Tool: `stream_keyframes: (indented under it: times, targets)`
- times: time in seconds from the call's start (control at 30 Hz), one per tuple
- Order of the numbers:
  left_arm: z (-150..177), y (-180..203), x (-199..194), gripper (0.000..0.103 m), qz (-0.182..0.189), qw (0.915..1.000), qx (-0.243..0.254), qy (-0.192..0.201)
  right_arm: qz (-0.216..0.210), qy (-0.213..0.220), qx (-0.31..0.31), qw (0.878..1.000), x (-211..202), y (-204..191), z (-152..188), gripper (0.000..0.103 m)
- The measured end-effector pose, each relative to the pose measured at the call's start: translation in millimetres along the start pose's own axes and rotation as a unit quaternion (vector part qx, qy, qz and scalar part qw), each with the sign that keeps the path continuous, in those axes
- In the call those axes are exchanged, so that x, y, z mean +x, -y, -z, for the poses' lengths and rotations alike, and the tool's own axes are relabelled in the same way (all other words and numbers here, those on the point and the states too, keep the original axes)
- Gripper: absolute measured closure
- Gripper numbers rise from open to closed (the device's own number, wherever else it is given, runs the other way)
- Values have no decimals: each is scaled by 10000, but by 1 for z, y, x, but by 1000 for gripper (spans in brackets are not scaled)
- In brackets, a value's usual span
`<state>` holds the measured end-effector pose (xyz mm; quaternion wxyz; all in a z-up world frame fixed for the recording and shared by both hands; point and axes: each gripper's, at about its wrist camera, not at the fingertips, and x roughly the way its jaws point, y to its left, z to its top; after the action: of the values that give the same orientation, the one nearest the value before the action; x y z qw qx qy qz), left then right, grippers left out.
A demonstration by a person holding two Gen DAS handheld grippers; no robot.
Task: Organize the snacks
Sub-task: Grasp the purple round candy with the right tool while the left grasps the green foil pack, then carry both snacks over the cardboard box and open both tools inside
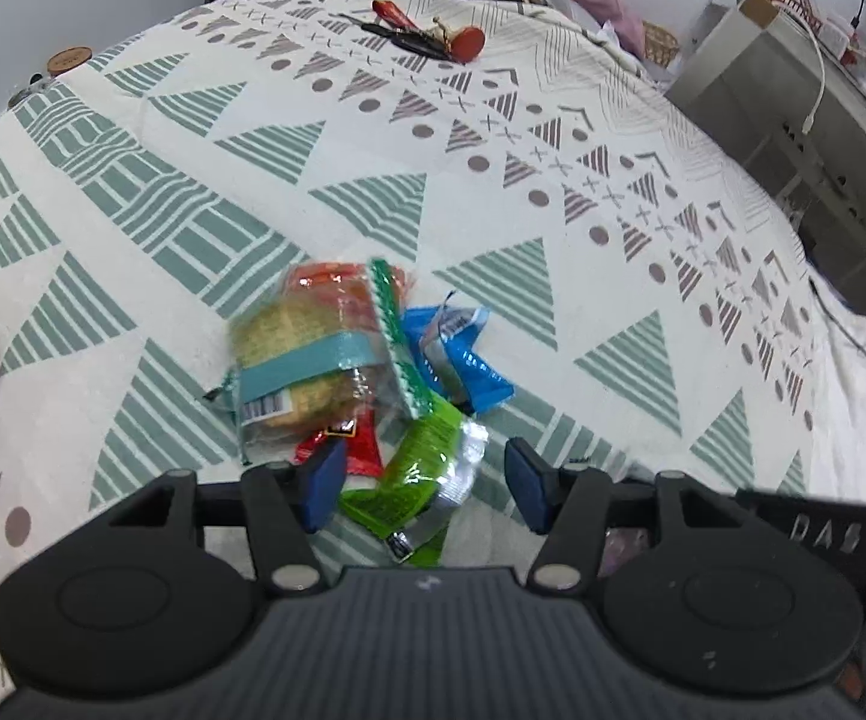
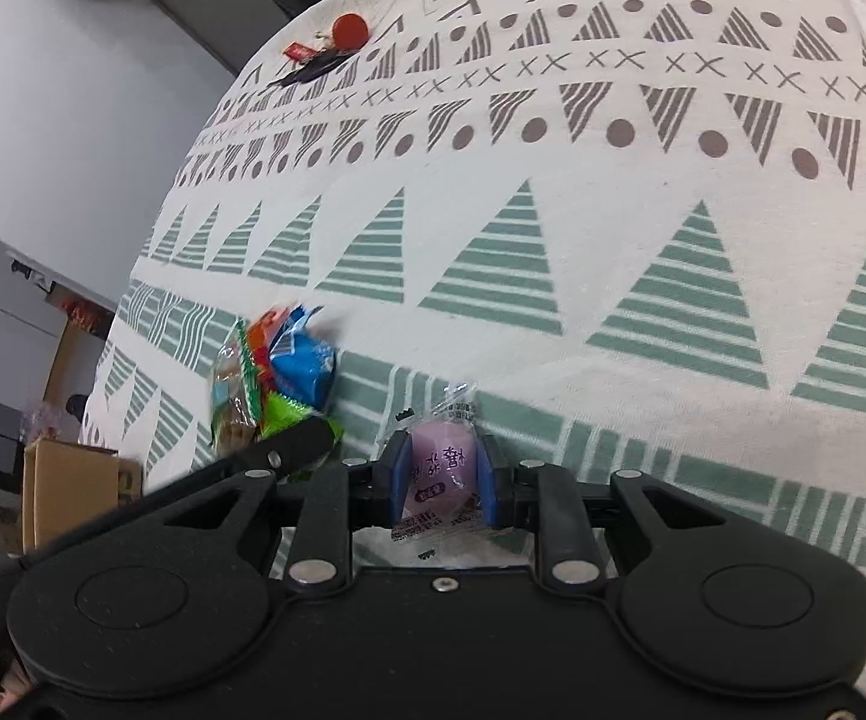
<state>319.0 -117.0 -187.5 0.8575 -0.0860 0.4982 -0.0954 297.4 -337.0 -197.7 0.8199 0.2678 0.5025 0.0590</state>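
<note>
In the left wrist view, a pile of snacks lies on the patterned cloth (image 1: 553, 192): a cracker pack with a teal band (image 1: 294, 360), a blue packet (image 1: 463, 360), a red packet (image 1: 360, 450) and a green packet (image 1: 420, 468). My left gripper (image 1: 426, 489) is open right over the pile. The green packet lies between its blue pads (image 1: 324, 486), with a gap on the right side. My right gripper (image 2: 442, 450) is shut on a pink snack in a clear wrapper (image 2: 439, 471), just right of the pile (image 2: 276, 372).
Keys and red items (image 1: 433, 36) lie at the far side of the cloth. A cardboard box (image 2: 72, 486) stands off the left edge. A grey cabinet with cables (image 1: 793, 120) stands to the right. A wooden-lidded jar (image 1: 69, 57) sits at the far left.
</note>
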Motion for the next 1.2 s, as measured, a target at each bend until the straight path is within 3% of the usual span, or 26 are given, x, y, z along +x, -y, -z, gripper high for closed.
stream_keyframes:
  times: [0.17, 0.27, 0.37, 0.6, 0.67, 0.87, 1.2]
  targets:
    - [6, 2, 4, 74, -150, 9998, 120, -98, -77, -14, -44, 10000, 6, -3, -4, 65]
    - [6, -2, 0, 76, -118, 9999, 18, -96, -159, -54, -200, 9997, 8, -7, -3, 51]
    - [6, -8, -8, 76, -165, 9998, -94, -22, -82, -95, -479, 9988, 10, -14, -2, 47]
    - [13, -25, -33, 76, -207, 9992, -349, 69, 219, -168, -944, 9951, 13, -27, 6, 51]
    - [16, -30, -41, 76, -237, 9988, -418, 101, 318, -165, -1020, 9941, 12, -29, 8, 68]
    - [21, -45, -72, 76, -263, 9976, -596, 243, 94, -170, -967, 9951, 5, -34, 12, 72]
    - [22, -74, -135, 76, -345, 9943, -812, 598, -312, 93, -1222, 9920, -27, -81, 23, 72]
